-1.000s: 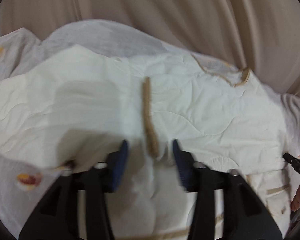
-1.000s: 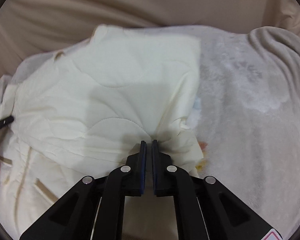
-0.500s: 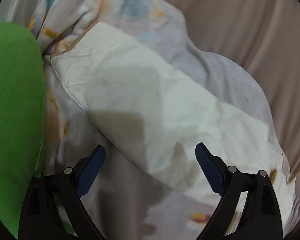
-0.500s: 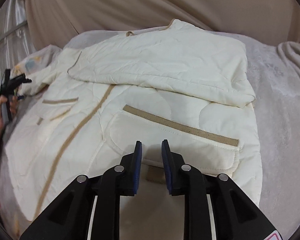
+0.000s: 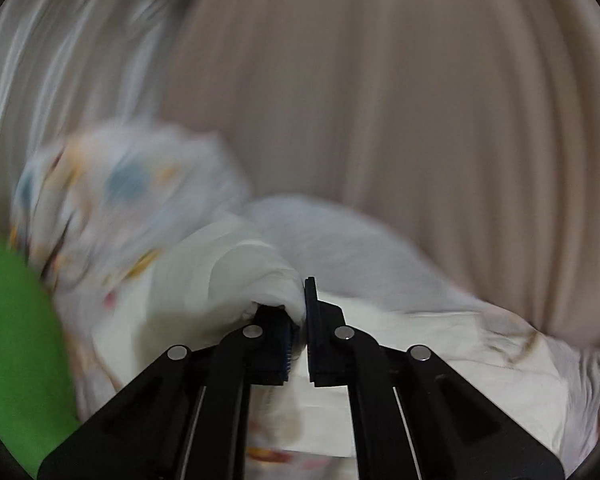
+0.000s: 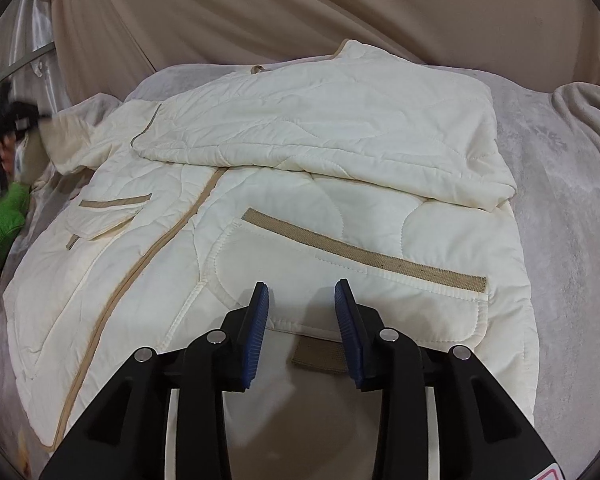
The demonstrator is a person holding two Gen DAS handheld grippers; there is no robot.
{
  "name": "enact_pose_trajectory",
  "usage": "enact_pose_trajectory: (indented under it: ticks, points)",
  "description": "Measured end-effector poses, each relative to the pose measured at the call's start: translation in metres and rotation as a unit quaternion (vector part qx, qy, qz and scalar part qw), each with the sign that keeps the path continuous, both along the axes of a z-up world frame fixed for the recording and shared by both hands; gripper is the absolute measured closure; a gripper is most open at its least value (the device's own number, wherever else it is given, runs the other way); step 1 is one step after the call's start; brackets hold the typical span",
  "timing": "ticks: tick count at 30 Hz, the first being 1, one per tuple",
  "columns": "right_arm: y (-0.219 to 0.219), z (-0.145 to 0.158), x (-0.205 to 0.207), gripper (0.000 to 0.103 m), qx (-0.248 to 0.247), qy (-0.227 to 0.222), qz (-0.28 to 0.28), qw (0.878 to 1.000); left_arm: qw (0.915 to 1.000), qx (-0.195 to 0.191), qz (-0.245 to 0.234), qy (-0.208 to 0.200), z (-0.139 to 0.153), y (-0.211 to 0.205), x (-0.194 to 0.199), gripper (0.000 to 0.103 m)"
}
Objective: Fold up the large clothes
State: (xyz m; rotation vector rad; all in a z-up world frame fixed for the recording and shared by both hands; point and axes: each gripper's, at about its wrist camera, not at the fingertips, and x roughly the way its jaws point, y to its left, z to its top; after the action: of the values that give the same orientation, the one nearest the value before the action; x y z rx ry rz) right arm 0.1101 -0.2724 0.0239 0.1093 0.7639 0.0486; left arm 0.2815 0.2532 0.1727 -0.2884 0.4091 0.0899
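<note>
The cream quilted jacket lies flat on the grey blanket, one sleeve folded across its chest. Right gripper: jaws parted, above the jacket's hem, holding nothing. Left gripper: jaws clamped on the jacket's sleeve end. No legible writing.

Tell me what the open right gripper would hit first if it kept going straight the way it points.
Most likely the cream jacket: the right gripper hovers open over its hem, aimed at the front pocket with the tan strip. Depth is unclear, so the exact contact spot is uncertain.
</note>
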Motion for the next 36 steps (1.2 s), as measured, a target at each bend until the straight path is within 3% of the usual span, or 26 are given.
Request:
enact_pose_trajectory:
  ticks: [2, 5, 7, 9, 10, 12, 13, 14, 16, 18, 21, 25, 27, 32, 34, 35, 36]
  points:
    - [-0.001, 0.000, 0.000, 0.067, 0.009, -0.001, 0.001, 1.000, 0.9947, 0.056, -0.077, -0.038, 0.032, -0.079, -0.017, 0.099]
    - [-0.006, 0.001, -0.002, 0.066, 0.027, -0.005, 0.002, 1.000, 0.9699, 0.142, -0.193, -0.041, 0.033, -0.209, -0.037, 0.098]
    - [-0.010, 0.001, -0.003, 0.062, 0.039, -0.008, 0.002, 0.999, 0.9487, 0.184, -0.257, 0.003, -0.001, -0.284, -0.036, 0.094]
    - [-0.014, 0.002, -0.006, 0.060, 0.047, -0.010, 0.000, 0.999, 0.9205, 0.222, -0.312, 0.078, -0.066, -0.350, -0.028, 0.091]
    - [-0.017, 0.002, -0.009, 0.059, 0.052, -0.011, -0.001, 0.999, 0.9109, 0.232, -0.324, 0.107, -0.096, -0.367, -0.023, 0.091]
    - [-0.022, 0.004, -0.014, 0.057, 0.056, -0.011, -0.005, 0.998, 0.9040, 0.246, -0.320, 0.141, -0.139, -0.377, -0.021, 0.089]
    - [-0.025, 0.005, -0.017, 0.057, 0.054, -0.011, -0.007, 0.998, 0.9021, 0.244, -0.322, 0.150, -0.154, -0.374, -0.024, 0.082]
    - [-0.028, 0.007, -0.019, 0.056, 0.049, -0.011, -0.010, 0.999, 0.9030, 0.236, -0.328, 0.146, -0.159, -0.368, -0.031, 0.078]
    - [-0.036, 0.013, -0.024, 0.053, 0.038, -0.012, -0.017, 0.999, 0.9080, 0.216, -0.335, 0.130, -0.152, -0.344, -0.045, 0.043]
    - [-0.045, 0.022, -0.027, 0.050, 0.034, -0.019, -0.024, 0.999, 0.9197, 0.193, -0.325, 0.106, -0.136, -0.312, -0.058, 0.029]
    - [-0.062, 0.041, -0.021, 0.045, 0.029, -0.033, -0.048, 0.998, 0.9414, 0.157, -0.281, 0.100, -0.119, -0.262, -0.049, 0.028]
    - [-0.092, 0.055, 0.010, 0.043, 0.071, -0.034, -0.080, 0.994, 0.9624, 0.045, -0.218, 0.155, -0.124, -0.185, -0.009, 0.027]
    - [-0.104, 0.053, 0.028, 0.043, 0.108, -0.021, -0.090, 0.990, 0.9654, -0.007, -0.196, 0.172, -0.136, -0.153, -0.005, 0.027]
    - [-0.109, 0.037, 0.071, 0.043, 0.152, 0.005, -0.098, 0.984, 0.9578, -0.111, -0.175, 0.199, -0.160, -0.110, 0.009, 0.027]
    - [-0.104, 0.031, 0.089, 0.054, 0.149, 0.017, -0.091, 0.984, 0.9565, -0.131, -0.169, 0.198, -0.162, -0.105, 0.017, 0.028]
    - [-0.099, 0.031, 0.097, 0.075, 0.143, 0.025, -0.088, 0.985, 0.9572, -0.132, -0.166, 0.197, -0.161, -0.104, 0.023, 0.029]
    - [-0.093, 0.034, 0.101, 0.093, 0.138, 0.026, -0.084, 0.987, 0.9589, -0.127, -0.162, 0.196, -0.157, -0.105, 0.029, 0.038]
